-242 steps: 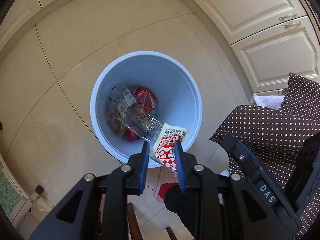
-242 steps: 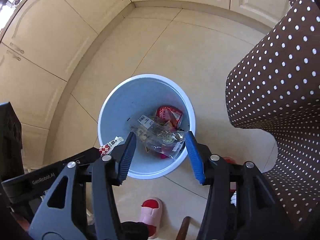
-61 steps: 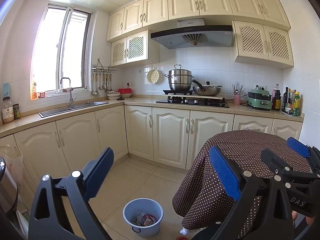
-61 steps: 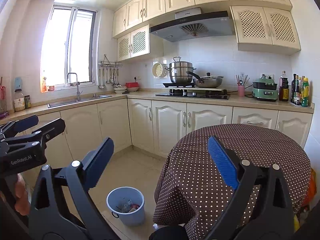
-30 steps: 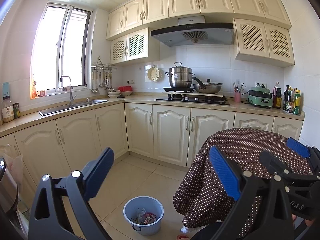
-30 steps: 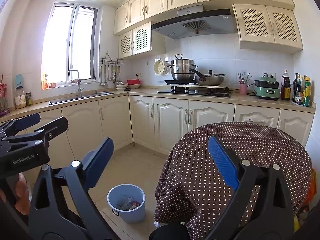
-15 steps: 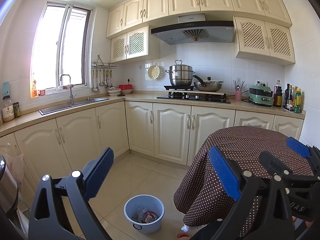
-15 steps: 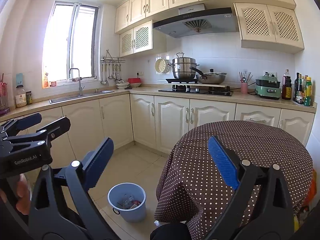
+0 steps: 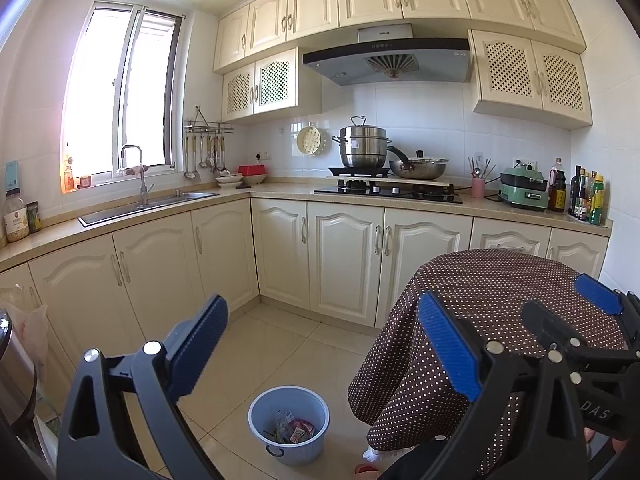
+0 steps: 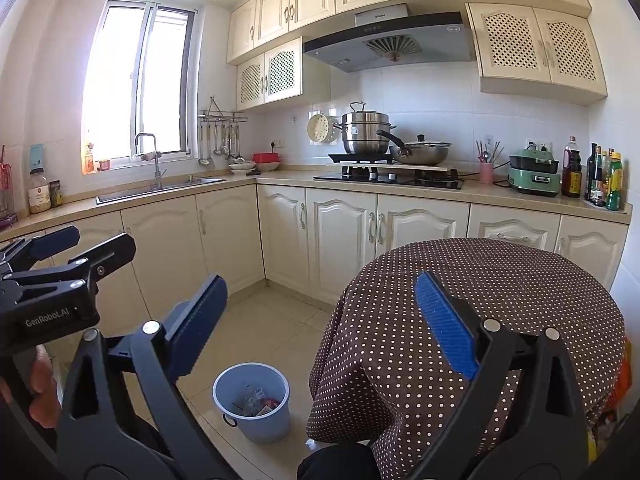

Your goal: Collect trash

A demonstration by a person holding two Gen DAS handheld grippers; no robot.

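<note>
The left claw [image 9: 322, 344] is held level and raised, pointing across the kitchen, its two fingers spread wide apart with nothing between them; each finger is black plastic faced with a ribbed blue pad. The right claw [image 10: 320, 322] is posed the same way, level and high, its two blue-padded fingers also wide apart and empty. In the right wrist view the left claw shows at the left edge, with part of a hand [image 10: 42, 384] wrapped around its grip below it.

Below and between the fingers in both views, one round pale-blue plastic bin [image 9: 289, 424] stands upright on the glossy beige tiled floor [image 9: 296, 344], just beside the hanging edge of the tablecloth. The trash [image 9: 291, 431], a small heap of crumpled wrappers with red and clear patches, lies at the bottom of the bin; the pieces are too small to count.

One round bench [image 10: 480, 300] at the right is draped in a brown cloth with white polka dots, its folds reaching toward the floor.

Further out, cream panelled cabinets [image 9: 344, 264] run along two walls under a stone counter. On the hob stand two vessels: a stacked steel steamer pot [image 9: 363, 148] and a wok [image 9: 418, 168]
</note>
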